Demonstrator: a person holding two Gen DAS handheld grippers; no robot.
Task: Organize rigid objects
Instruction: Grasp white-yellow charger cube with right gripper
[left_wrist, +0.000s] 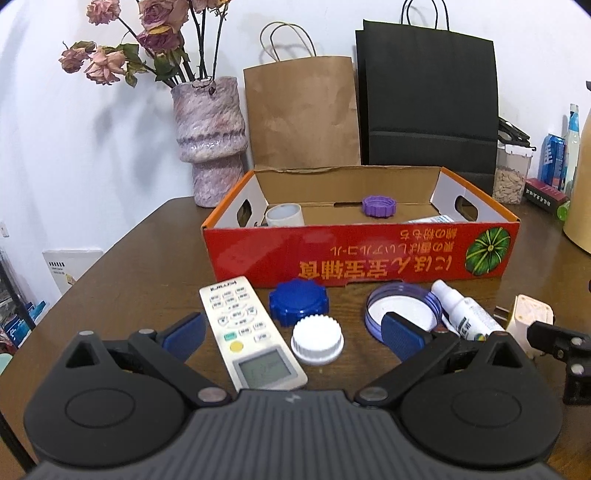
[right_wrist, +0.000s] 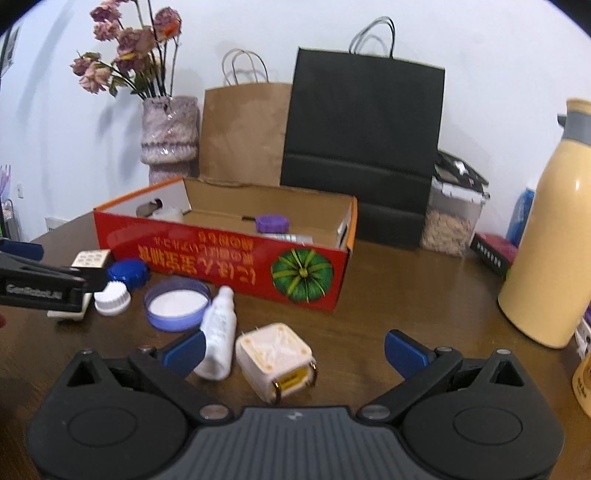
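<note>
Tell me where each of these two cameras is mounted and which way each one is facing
Left wrist: sits on the left gripper, open, facing the red box across the remote and white cap; the right gripper's edge shows.
Right wrist: sits on the right gripper, open, over the charger and spray bottle; the left gripper shows at left.
Shared: box, purple lid, bags.

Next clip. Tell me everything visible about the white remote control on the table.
The white remote control is a long, slim plastic handset lying flat, face up, on the brown table, in front of the red cardboard box. It has rows of pale buttons, one green, one yellow, and a grey display at its near end. It lies between the open left gripper's fingers, ungripped. The white cap sits close beside it.
</note>
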